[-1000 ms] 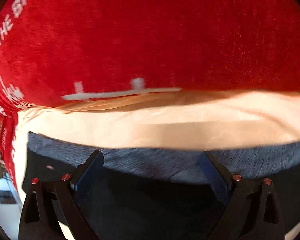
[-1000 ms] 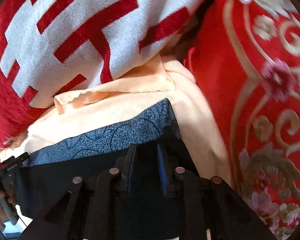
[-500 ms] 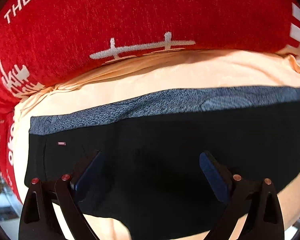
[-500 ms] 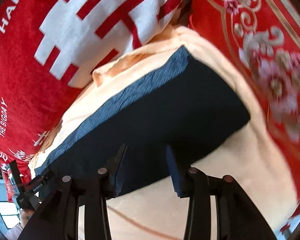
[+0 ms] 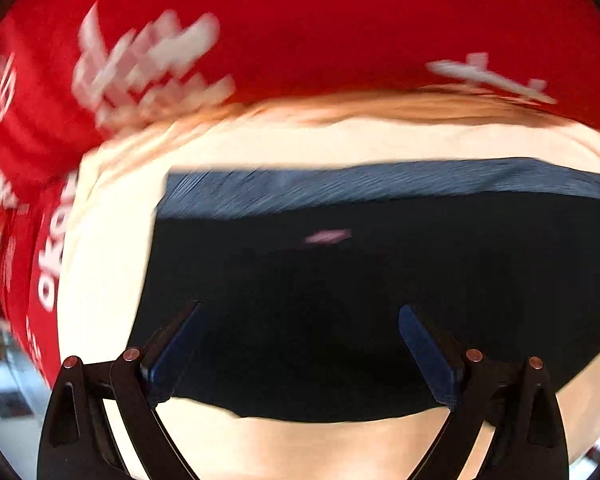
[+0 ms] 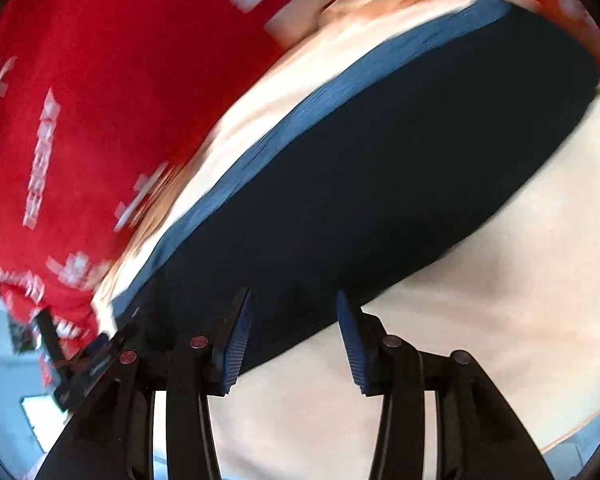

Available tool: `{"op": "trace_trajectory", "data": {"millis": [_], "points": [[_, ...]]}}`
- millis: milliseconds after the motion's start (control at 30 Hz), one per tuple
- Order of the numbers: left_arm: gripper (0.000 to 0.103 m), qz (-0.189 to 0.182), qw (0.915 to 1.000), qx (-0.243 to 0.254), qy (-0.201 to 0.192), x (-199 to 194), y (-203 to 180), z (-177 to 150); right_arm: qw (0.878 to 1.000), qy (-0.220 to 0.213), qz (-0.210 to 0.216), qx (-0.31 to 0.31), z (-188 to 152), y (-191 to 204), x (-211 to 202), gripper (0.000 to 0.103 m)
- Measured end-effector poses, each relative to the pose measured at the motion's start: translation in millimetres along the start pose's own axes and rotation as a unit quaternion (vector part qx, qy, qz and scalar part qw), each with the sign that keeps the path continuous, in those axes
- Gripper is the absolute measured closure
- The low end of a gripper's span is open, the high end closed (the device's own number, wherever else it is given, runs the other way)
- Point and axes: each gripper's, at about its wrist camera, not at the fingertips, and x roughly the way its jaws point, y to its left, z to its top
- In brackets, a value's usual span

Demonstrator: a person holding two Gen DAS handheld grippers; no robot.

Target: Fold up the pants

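**Folded dark pants on peach sheet, both grippers empty**

Lying flat on a pale peach cloth sheet point(image 5: 112, 280): dark navy folded pants point(image 5: 380, 300) with a lighter blue-grey waistband point(image 5: 340, 188). Hovering above, left gripper point(image 5: 300, 356), jaws spread wide, gripping nothing. Opening over the pants' near edge, right gripper point(image 6: 292, 336), nothing pinched between its blue ribbed pads point(image 6: 236, 344).

Showing only in the left view: a small pink label point(image 5: 327, 236) on the pants. Showing only in the right view: the other gripper's black body at lower left.

Bordering the sheet: red fabric with white lettering point(image 5: 300, 32). Blurring throughout; pale room slivers at lower corners.
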Motion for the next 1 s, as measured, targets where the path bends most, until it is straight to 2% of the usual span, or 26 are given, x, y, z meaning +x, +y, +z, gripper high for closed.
{"op": "trace_trajectory", "data": {"millis": [67, 167, 300, 367, 500, 633, 667, 700, 733, 800, 867, 1000], "points": [[0.006, 0.001, 0.9996, -0.026, 0.015, 15, 26, -9, 0.999, 0.031, 0.026, -0.014, -16, 21, 23, 0.055], [0.006, 0.016, 0.9987, -0.047, 0.016, 36, 58, -19, 0.994, 0.081, 0.064, -0.024, -45, 48, 57, 0.055], [0.003, -0.01, 0.9979, -0.064, 0.009, 53, 80, -20, 0.988, 0.124, 0.093, -0.022, -73, 67, 94, 0.055], [0.0, -0.014, 0.9985, -0.053, -0.001, 60, 84, -21, 0.987, 0.13, 0.091, -0.015, -77, 69, 109, 0.055], [0.0, -0.054, 0.9962, -0.068, 0.001, 72, 102, -24, 0.986, 0.118, 0.114, 0.021, -78, 60, 113, 0.055], [0.0, -0.06, 0.9962, -0.063, 0.0, 75, 107, -26, 0.984, 0.116, 0.127, 0.052, -78, 55, 118, 0.056], [0.0, -0.061, 0.9962, -0.062, 0.003, 75, 103, -24, 0.983, 0.117, 0.127, 0.06, -76, 53, 119, 0.061], [0.0, -0.062, 0.9962, -0.061, 0.007, 75, 104, -23, 0.984, 0.118, 0.116, 0.067, -74, 52, 120, 0.072], [0.0, -0.062, 0.9963, -0.059, 0.01, 74, 104, -23, 0.985, 0.116, 0.11, 0.067, -72, 53, 119, 0.091], [0.0, -0.066, 0.9964, -0.053, 0.007, 75, 103, -20, 0.988, 0.097, 0.114, 0.043, -67, 67, 104, 0.093], [0.0, -0.069, 0.9963, -0.051, 0.003, 75, 102, -12, 0.993, 0.07, 0.092, -0.013, -69, 83, 84, 0.093], [0.0, -0.05, 0.9976, -0.047, 0.009, 71, 100, -9, 0.995, 0.081, 0.05, 0.006, -87, 64, 94, 0.095]]}}
